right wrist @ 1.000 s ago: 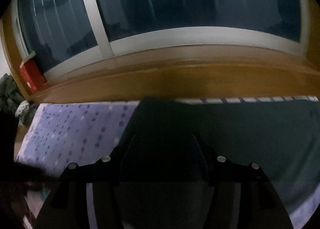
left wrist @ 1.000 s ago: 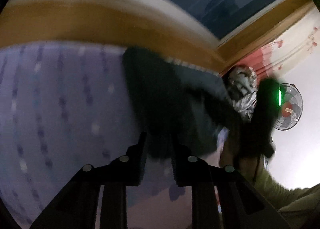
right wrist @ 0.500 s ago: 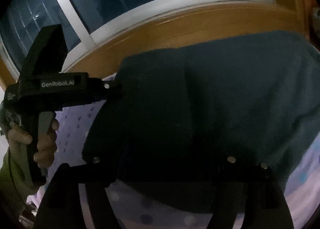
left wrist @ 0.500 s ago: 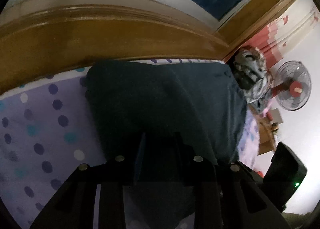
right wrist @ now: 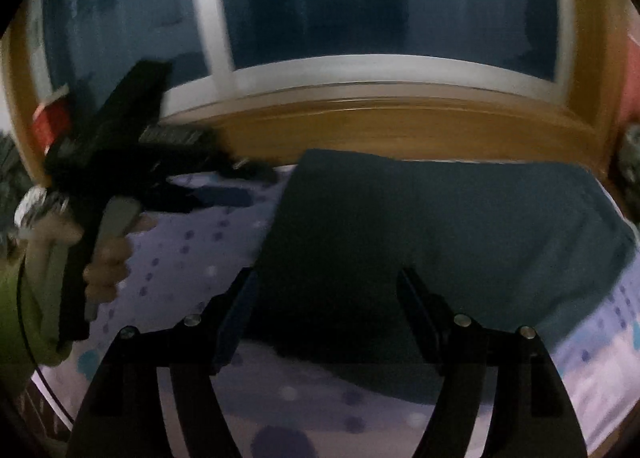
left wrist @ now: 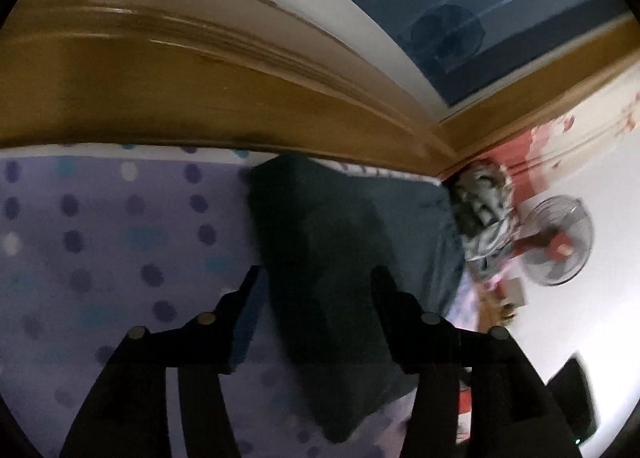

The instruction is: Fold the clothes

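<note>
A dark teal garment (left wrist: 360, 242) lies flat and folded on the purple dotted bed sheet (left wrist: 120, 242). My left gripper (left wrist: 318, 274) hovers over the garment's left part; its jaws are opening, and the cloth lies below them with neither pad pressing on it. In the right wrist view the garment (right wrist: 460, 226) spreads to the right, and my right gripper (right wrist: 326, 274) stands open over its near left corner with nothing gripped. A hand (right wrist: 106, 258) holds the blurred left gripper (right wrist: 240, 182) above the sheet (right wrist: 192, 258), just left of the garment.
A wooden ledge (left wrist: 200, 98) under a dark window (right wrist: 380, 6) runs along the far side of the bed. A crumpled pile of clothes (left wrist: 482, 210) sits in the right corner, with a standing fan (left wrist: 560, 246) beyond it. A red box (right wrist: 50, 124) is on the ledge at the left.
The left gripper, shut on hanging cloth a second ago, has opened wide. The garment now lies flat on the sheet. In the right wrist view the left gripper has drawn off to the left.
</note>
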### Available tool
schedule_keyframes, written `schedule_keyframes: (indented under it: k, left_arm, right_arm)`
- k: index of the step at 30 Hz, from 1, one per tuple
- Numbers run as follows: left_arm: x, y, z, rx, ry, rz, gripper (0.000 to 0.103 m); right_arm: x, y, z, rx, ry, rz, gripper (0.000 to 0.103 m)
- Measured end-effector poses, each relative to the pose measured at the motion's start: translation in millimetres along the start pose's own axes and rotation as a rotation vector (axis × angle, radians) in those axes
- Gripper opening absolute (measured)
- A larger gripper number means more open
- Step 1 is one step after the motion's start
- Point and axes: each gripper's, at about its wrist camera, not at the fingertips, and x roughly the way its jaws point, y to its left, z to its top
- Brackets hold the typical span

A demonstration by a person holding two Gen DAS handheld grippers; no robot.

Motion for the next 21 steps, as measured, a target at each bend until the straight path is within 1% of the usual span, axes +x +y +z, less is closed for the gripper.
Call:
schedule_keyframes:
  k: [2,4,6,7,10,12,14,16,19,21]
  left_arm:
    - [7,4,7,-0.02,0.012,-0.032,0.055]
    - [21,4,10,-0.016,0.039,-0.02,0.055]
    - [36,3,12,-0.022,0.065,-0.021,0.056]
    - [39,2,12,-0.015,0.066,-0.024,0.057]
    - [44,-4,11,0.022,0.065,-0.038,0.064]
    - [43,-5,10,0.027,0.061,-0.04,0.066]
    - [45,-6,10,0.024,0.061,-0.049,0.073]
    - [48,-9,10,0.022,0.067,-0.051,0.076]
    - [54,-14,11,0.037,0.083,-0.043,0.085]
    - [61,-16,11,0.052,0.098,-0.016,0.086]
  right_arm:
    - [8,24,-3,-0.075,0.0,-0.009,0.072]
    - [15,49,-7,-0.162,0.006,-0.033,0.072]
    - [27,65,-14,-0.22,0.035,-0.061,0.072]
    - [34,72,-17,-0.248,0.05,-0.075,0.072]
    - [49,73,-23,-0.261,0.089,-0.114,0.072]
    - [52,73,-23,-0.26,0.098,-0.119,0.072]
    - [54,71,-20,-0.236,0.106,-0.119,0.073]
    - [56,70,-18,-0.212,0.114,-0.118,0.073]
    - [61,74,-22,-0.245,0.112,-0.152,0.073]
    - [64,79,-23,-0.263,0.11,-0.179,0.072]
